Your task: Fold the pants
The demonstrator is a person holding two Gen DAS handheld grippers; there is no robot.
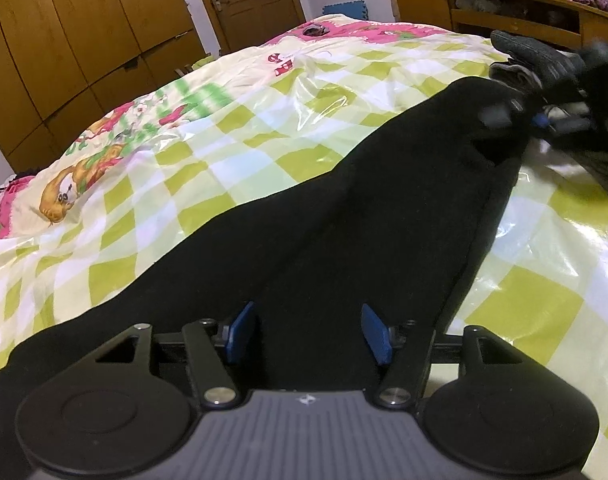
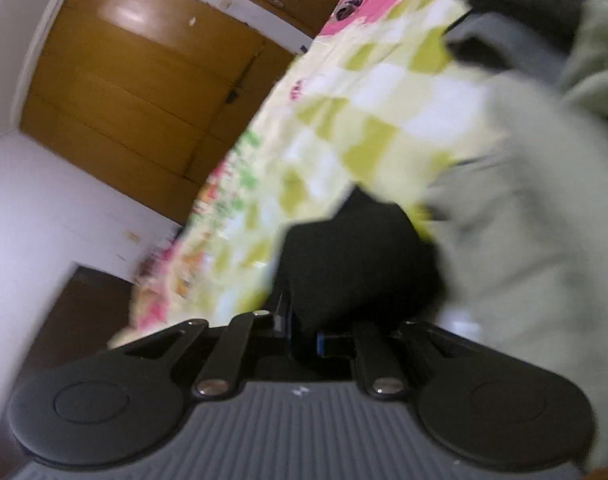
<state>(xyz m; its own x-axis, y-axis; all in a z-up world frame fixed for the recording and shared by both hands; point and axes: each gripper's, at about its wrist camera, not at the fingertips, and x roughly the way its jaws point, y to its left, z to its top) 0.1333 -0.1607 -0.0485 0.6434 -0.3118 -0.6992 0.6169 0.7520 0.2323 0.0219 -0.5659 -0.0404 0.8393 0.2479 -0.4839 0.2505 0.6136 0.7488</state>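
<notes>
Nearest the left wrist camera, the left gripper [image 1: 308, 332] is seen with its blue pads [image 1: 377, 334] standing well apart, black cloth lying between them without being pressed by either. From there the black pants [image 1: 344, 216] are spread away across the bed, narrowing toward the upper right. A glossy checked cover [image 1: 240, 120] of green and white squares, with a pink floral border, is laid beneath them. At the far end of the cloth, the right gripper [image 1: 516, 116] is shown blurred, held by a dark gloved hand [image 1: 540, 60], with a raised fold of the pants caught at its tips. In the right wrist view, heavily blurred, the right gripper [image 2: 306, 336] is seen nearly closed, its fingers pinched on a bunch of the black pants [image 2: 356, 264]; a pale garment [image 2: 524, 220] lies just beside. Wooden wardrobe doors [image 1: 84, 40] are visible beyond the bed.
</notes>
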